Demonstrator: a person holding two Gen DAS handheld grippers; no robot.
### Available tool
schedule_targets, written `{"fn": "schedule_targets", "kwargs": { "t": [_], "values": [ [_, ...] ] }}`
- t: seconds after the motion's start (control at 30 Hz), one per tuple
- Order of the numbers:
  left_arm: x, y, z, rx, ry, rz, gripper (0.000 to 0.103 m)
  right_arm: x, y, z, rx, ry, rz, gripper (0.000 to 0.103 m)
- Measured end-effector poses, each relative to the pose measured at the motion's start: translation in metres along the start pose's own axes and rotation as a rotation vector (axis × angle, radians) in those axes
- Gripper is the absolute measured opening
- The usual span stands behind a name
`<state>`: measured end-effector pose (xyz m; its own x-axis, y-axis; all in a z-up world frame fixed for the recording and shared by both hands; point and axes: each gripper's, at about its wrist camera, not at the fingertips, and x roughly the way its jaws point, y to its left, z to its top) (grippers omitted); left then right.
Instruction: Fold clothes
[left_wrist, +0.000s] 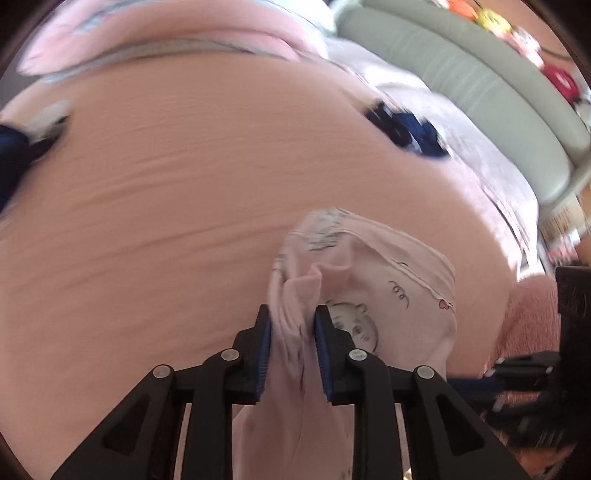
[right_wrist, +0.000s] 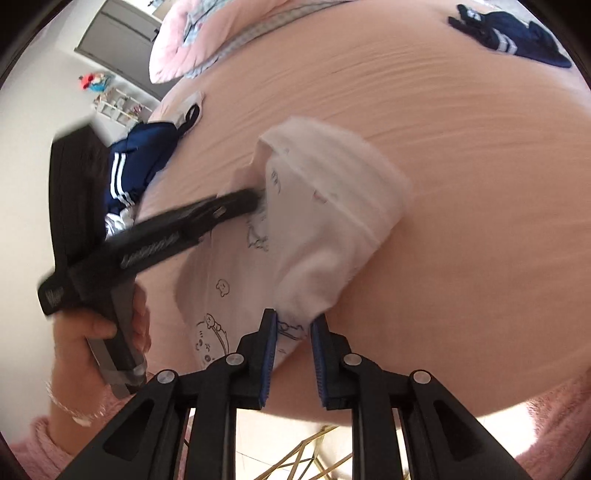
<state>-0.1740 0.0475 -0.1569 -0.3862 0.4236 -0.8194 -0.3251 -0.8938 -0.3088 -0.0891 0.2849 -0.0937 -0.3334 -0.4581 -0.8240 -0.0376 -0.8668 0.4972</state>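
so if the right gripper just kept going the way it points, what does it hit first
Most likely the pale printed garment bunched right ahead of the right gripper, with a corner already between its jaws. Beyond that lies the pink bedsheet, though depth is hard to judge.

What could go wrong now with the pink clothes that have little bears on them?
1. The pink garment lies only loosely between the fingers of the left gripper and the right gripper, so it may slip out and the fold could come undone.
2. It is bunched up, so it might end up creased.
3. It sits close to the edge of the bed, so it could slide off.
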Motion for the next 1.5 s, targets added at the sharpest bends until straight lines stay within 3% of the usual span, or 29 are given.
{"fn": "schedule_targets", "kwargs": {
  "t": [0.07,0.1,0.13,0.17,0.23,0.33,0.43,0.5,0.63,0.77,0.87,1.0,1.07,1.17,1.2,1.27,1.33,1.5],
  "values": [
    [-0.023,0.024,-0.023,-0.201,-0.049,-0.040,0.065,-0.024,-0.010,0.006,-0.023,-0.089,-0.076,0.024],
    [-0.027,0.033,-0.038,-0.290,-0.051,-0.087,0.068,-0.030,-0.014,0.011,-0.035,-0.124,-0.105,0.030],
    [-0.031,0.043,-0.052,-0.379,-0.053,-0.133,0.068,-0.032,-0.019,0.020,-0.049,-0.143,-0.107,0.046],
    [-0.034,0.049,-0.066,-0.441,-0.059,-0.153,0.067,-0.033,-0.023,0.030,-0.064,-0.154,-0.105,0.053],
    [-0.037,0.054,-0.092,-0.512,-0.073,-0.151,0.067,-0.018,-0.029,0.051,-0.097,-0.109,-0.069,0.053],
    [-0.031,0.061,-0.115,-0.607,-0.072,-0.238,0.066,0.013,-0.034,0.077,-0.142,-0.025,-0.019,0.053],
    [-0.024,0.048,-0.114,-0.595,-0.077,-0.293,0.067,0.032,-0.043,0.090,-0.134,0.041,0.047,0.057],
    [-0.022,0.040,-0.111,-0.575,-0.072,-0.291,0.067,0.035,-0.048,0.096,-0.118,0.069,0.086,0.058],
    [-0.026,0.040,-0.116,-0.601,-0.081,-0.303,0.066,0.018,-0.045,0.093,-0.148,0.020,0.131,0.059],
    [-0.026,0.039,-0.129,-0.650,-0.125,-0.332,0.066,0.032,-0.029,0.088,-0.228,0.061,0.062,0.059],
    [-0.025,0.034,-0.128,-0.604,-0.118,-0.319,0.065,0.054,-0.020,0.082,-0.306,0.144,0.017,0.064],
    [-0.014,0.036,-0.114,-0.587,-0.116,-0.328,0.065,0.068,-0.029,0.075,-0.291,0.134,0.052,0.071],
    [-0.012,0.037,-0.109,-0.585,-0.116,-0.319,0.065,0.066,-0.031,0.071,-0.277,0.111,0.049,0.066],
    [-0.013,0.031,-0.108,-0.562,-0.120,-0.286,0.065,0.063,-0.024,0.068,-0.288,0.115,0.048,0.049],
    [-0.012,0.028,-0.106,-0.542,-0.122,-0.276,0.063,0.062,-0.024,0.067,-0.281,0.113,0.055,0.047],
    [-0.012,0.026,-0.102,-0.505,-0.115,-0.254,0.023,0.058,-0.032,0.064,-0.240,0.115,0.073,0.045],
    [-0.011,0.030,-0.099,-0.482,-0.105,-0.244,0.017,0.056,-0.039,0.059,-0.218,0.123,0.071,0.045],
    [0.007,0.056,-0.103,-0.603,-0.054,-0.323,0.018,0.064,-0.056,0.057,-0.191,0.151,0.124,0.053]
  ]
}}
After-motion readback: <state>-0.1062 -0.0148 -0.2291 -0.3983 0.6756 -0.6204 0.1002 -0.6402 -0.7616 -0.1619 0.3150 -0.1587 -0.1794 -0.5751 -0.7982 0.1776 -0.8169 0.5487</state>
